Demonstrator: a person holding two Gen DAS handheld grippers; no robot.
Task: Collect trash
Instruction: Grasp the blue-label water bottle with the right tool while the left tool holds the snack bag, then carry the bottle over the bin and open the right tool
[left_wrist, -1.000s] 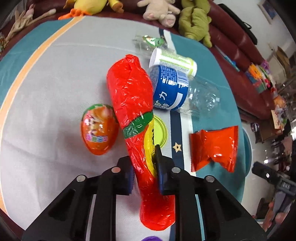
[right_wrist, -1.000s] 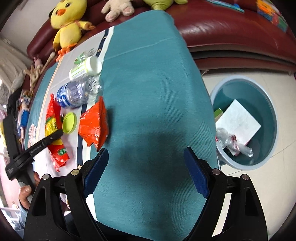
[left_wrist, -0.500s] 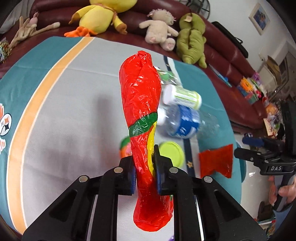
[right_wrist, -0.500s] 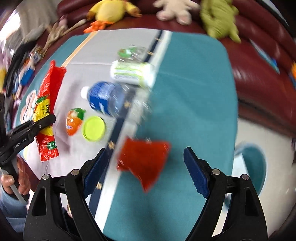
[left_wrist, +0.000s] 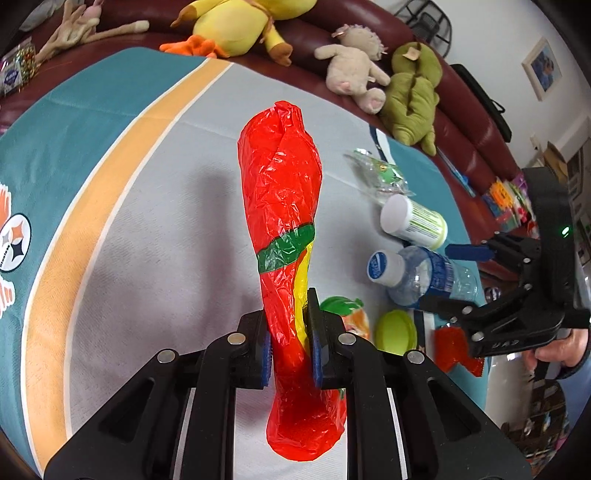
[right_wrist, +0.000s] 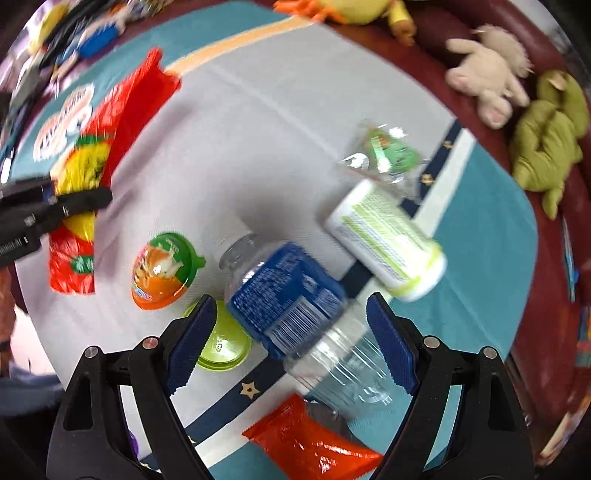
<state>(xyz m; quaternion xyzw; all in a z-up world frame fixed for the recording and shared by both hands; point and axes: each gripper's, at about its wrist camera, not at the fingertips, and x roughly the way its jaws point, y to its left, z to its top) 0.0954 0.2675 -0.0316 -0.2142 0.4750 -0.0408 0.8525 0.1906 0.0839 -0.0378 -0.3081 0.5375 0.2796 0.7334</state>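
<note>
Below, between right gripper (right_wrist: 291, 336) open jaws: water bottle (right_wrist: 284, 295) on table (right_wrist: 280, 110), long axis slanting near-right to far-left. Left gripper (left_wrist: 288, 336) clenched on lifted red wrapper (left_wrist: 284, 206).

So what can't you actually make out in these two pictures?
- Lower end of the orange snack packet: cut off by the bottom edge, right wrist view.
- Print on the blue-labelled bottle: motion blur, right wrist view.
- Orange egg-shaped pack: mostly hidden behind the left gripper and its long red wrapper, left wrist view.
- Any bin: in neither view.
</note>
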